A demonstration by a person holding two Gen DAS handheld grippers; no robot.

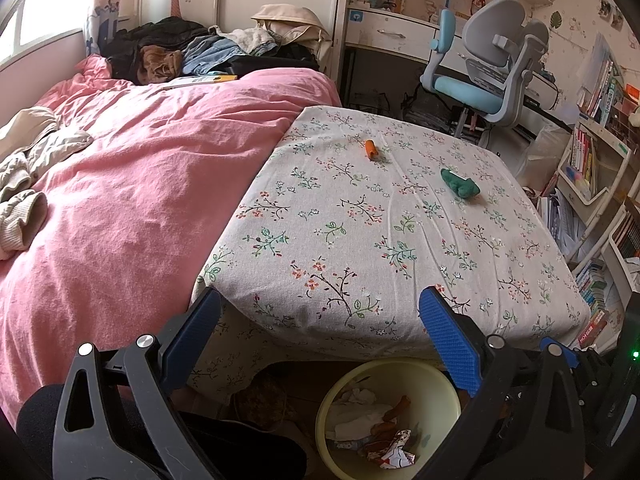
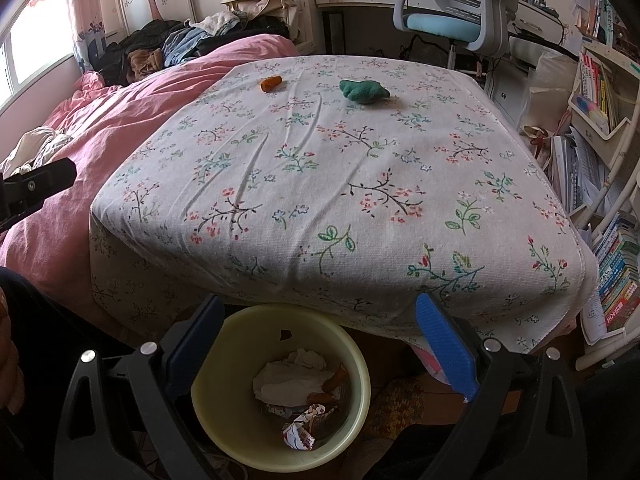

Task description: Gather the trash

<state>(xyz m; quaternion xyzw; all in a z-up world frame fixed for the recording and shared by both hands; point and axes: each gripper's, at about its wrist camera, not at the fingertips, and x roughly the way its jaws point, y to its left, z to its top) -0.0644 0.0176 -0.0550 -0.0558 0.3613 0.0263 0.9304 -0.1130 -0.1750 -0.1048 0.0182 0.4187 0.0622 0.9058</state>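
Both claws hang over the near edge of the tabletop (image 2: 328, 184), which is draped in a floral cloth. The left claw (image 1: 320, 332) is spread wide and holds nothing; the right claw (image 2: 320, 340) is likewise spread and empty. Below them on the floor stands a pale yellow bin (image 2: 224, 424) with crumpled white paper (image 2: 288, 384) and a red-and-white wrapper (image 2: 300, 432) inside. On the tabletop's far side, at about twelve o'clock from the right claw, lie an orange scrap (image 2: 271, 83) and, just to its right and apart from it, a green crumpled piece (image 2: 363, 91). A pink bed (image 1: 132, 184) lies at nine o'clock.
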